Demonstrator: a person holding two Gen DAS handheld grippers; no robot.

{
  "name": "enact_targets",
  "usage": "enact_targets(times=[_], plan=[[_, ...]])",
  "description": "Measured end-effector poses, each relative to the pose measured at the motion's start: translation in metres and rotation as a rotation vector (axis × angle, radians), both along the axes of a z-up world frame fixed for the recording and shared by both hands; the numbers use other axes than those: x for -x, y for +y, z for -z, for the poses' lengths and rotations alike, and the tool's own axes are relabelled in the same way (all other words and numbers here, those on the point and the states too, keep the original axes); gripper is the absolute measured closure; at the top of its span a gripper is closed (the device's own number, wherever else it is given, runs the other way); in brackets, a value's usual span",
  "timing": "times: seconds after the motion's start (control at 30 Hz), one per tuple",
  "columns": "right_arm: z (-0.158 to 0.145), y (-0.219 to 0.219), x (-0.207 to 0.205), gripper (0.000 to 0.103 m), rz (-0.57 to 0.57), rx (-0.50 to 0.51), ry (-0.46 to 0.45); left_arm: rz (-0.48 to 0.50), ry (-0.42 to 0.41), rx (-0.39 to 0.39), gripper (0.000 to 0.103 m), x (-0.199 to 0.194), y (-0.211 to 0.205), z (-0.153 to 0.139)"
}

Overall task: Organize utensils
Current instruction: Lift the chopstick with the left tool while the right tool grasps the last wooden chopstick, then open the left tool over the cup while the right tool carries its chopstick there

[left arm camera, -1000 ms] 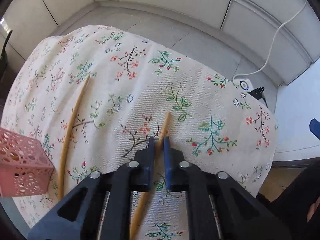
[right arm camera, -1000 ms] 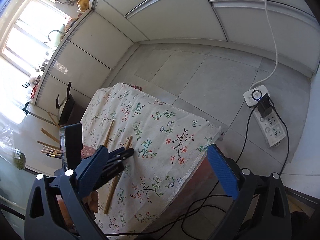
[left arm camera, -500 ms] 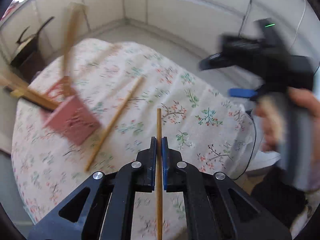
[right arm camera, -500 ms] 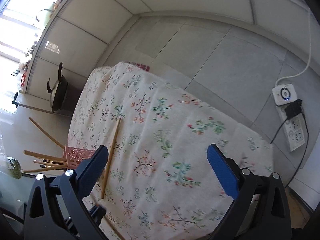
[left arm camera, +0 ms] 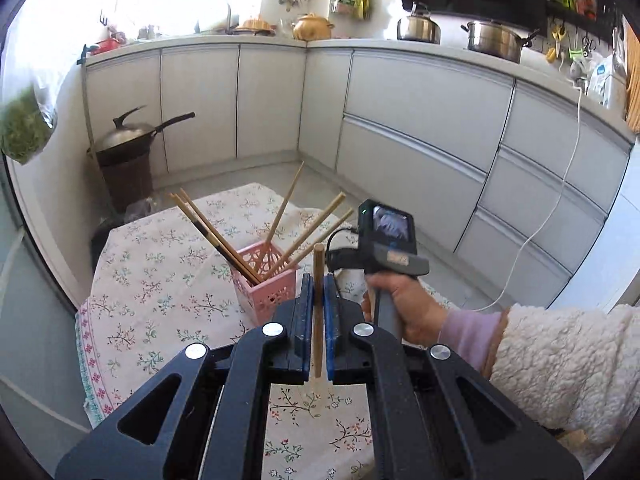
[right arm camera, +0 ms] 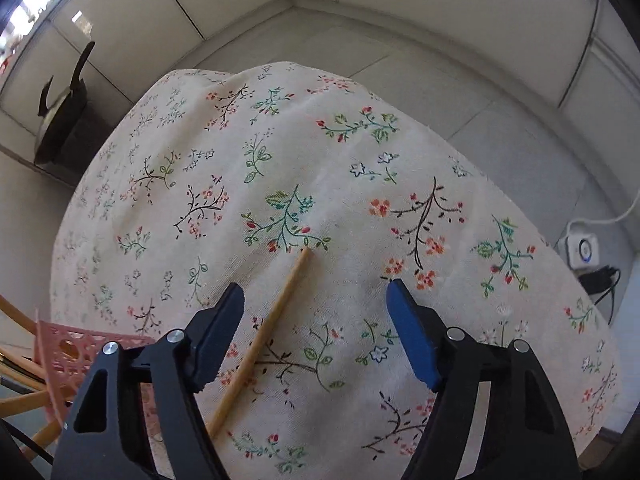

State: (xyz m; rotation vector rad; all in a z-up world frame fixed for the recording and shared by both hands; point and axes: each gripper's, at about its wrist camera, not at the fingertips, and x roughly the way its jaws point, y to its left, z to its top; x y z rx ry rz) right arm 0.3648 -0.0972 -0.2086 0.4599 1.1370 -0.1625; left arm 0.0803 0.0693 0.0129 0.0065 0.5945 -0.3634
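My left gripper (left arm camera: 318, 292) is shut on a wooden chopstick (left arm camera: 318, 268), held upright above the table, just right of and nearer than the pink perforated holder (left arm camera: 266, 280). Several chopsticks (left arm camera: 216, 236) stand in the holder and fan outward. My right gripper (right arm camera: 314, 312) is open, low over the floral tablecloth (right arm camera: 280, 152). Another chopstick (right arm camera: 266, 332) lies on the cloth between its open jaws, nearer the left one. The holder's corner shows in the right wrist view (right arm camera: 76, 356) at lower left. The right gripper's body and the hand holding it show in the left wrist view (left arm camera: 386, 248).
A small table under the cloth (left arm camera: 160, 272) stands in a kitchen with white cabinets (left arm camera: 420, 128). A wok on a dark stool (left arm camera: 128, 148) stands behind the table. A power strip and cable (right arm camera: 584, 252) lie on the floor at right.
My left gripper has lifted the chopstick off the cloth and swung up toward the pink holder. My right gripper has dropped low over the other chopstick lying on the cloth.
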Motion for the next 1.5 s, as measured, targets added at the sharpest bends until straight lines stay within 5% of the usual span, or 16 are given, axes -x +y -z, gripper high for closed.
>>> enact_targets(times=[0.07,0.13,0.33,0.5,0.73,0.93,1.27,1.5], plan=[[0.0,0.005,0.003,0.054,-0.014,0.081,0.004,0.004,-0.019,0.013,0.099,0.004,0.004,-0.005],[0.0,-0.003,0.011,0.082,-0.022,0.102,-0.009,0.0,-0.041,0.023,0.099,0.007,0.007,-0.011],[0.005,-0.056,0.041,0.099,0.004,-0.091,-0.041,-0.051,-0.085,0.088,0.099,0.021,0.027,-0.023],[-0.009,-0.075,0.082,0.099,0.0,-0.166,-0.127,-0.097,-0.065,0.114,0.099,0.016,0.03,-0.021],[-0.103,-0.065,0.161,0.099,-0.126,-0.175,-0.4,-0.155,-0.063,0.137,0.099,0.01,0.029,-0.023],[-0.17,-0.056,0.208,0.099,-0.219,-0.19,-0.547,-0.199,-0.103,0.166,0.099,0.006,0.03,-0.045],[-0.24,-0.05,0.219,0.099,-0.271,-0.234,-0.635,-0.275,-0.204,0.184,0.099,-0.053,0.03,-0.096],[-0.257,-0.054,0.208,0.099,-0.28,-0.234,-0.644,-0.31,-0.19,0.127,0.099,-0.106,0.014,-0.085]])
